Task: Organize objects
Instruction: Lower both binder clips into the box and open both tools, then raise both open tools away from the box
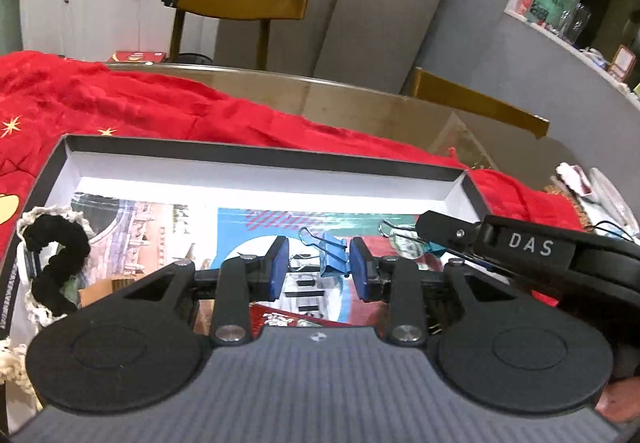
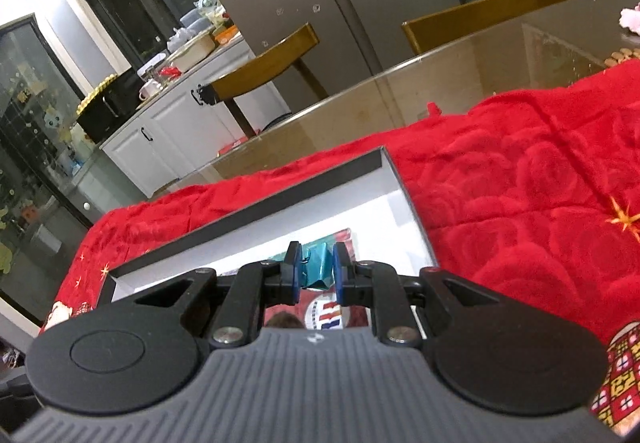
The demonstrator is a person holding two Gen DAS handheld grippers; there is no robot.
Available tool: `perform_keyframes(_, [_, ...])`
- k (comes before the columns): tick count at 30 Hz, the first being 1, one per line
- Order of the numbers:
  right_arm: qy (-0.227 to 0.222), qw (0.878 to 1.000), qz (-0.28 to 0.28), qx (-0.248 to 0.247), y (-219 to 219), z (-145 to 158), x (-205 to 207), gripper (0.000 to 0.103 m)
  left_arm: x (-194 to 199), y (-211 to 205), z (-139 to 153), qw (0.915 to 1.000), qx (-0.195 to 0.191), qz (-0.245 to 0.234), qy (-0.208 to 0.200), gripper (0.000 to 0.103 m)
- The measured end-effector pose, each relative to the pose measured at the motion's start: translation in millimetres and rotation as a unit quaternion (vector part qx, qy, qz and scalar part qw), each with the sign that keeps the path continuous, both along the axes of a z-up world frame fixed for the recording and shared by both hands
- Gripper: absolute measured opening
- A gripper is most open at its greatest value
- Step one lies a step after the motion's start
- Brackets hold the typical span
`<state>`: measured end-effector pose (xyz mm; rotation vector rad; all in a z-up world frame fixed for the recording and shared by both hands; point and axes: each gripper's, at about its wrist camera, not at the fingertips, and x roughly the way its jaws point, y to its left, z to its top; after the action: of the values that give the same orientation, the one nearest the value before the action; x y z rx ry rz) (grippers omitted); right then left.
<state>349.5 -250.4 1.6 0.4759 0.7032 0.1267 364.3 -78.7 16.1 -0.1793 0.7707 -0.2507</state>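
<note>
A shallow black-rimmed box [image 1: 256, 153] with a white inside lies on a red blanket; printed cards cover its floor. My left gripper [image 1: 319, 263] is inside the box, its blue pads on either side of a blue binder clip [image 1: 330, 257]; the right pad touches the clip, a gap shows on the left. My right gripper [image 2: 317, 269] is over the box's right end [image 2: 404, 199], its pads closed on a teal binder clip [image 2: 320, 267]. The right gripper's body [image 1: 528, 247] also shows in the left wrist view. A black scrunchie [image 1: 60, 263] lies at the box's left end.
The red blanket [image 2: 520, 179] covers a glass-topped table [image 1: 360, 95]. Wooden chairs [image 1: 240, 3] stand behind it, with a grey fridge and white cabinets beyond. Cream crochet lace [image 1: 32, 307] lies by the scrunchie. Small items [image 1: 580, 183] sit at the table's right edge.
</note>
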Motion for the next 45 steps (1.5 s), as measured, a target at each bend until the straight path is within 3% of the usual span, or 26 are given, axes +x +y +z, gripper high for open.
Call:
perform_keyframes(26, [0.025,1.000,0.007,0.017,-2.5,-3.7,5.1,0.023,-8.7,-15.8,-0.1,0.9981,0.059,0.010,-0.017,0.039])
perform_keyframes(28, [0.025,0.999,0.011,0.025,-4.0,-4.1,5.0,0.044,-9.0,-18.3,0.0,0.9977,0.066,0.005,-0.017,0.045])
perform_keyframes(30, [0.023,0.999,0.016,0.036,-5.7,-2.1,4.2,0.051,-11.0,-19.0,2.2,0.9977,0.063,-0.002,-0.025,0.058])
perform_keyframes(33, [0.007,0.999,0.016,0.035,-7.6,8.0,-1.3,0.060,-18.1,-20.5,8.2,0.9960,0.073,-0.001,-0.052,0.068])
perform_keyframes(37, [-0.030,0.998,0.020,0.042,-13.3,33.0,-16.6,0.073,-29.2,-24.6,24.5,0.9926,0.091,-0.012,-0.079,0.069])
perform_keyframes(45, [-0.142,0.989,0.018,0.038,-21.7,106.1,-82.8,0.091,-90.1,-12.8,94.2,0.9868,0.047,-0.030,-0.152,0.077])
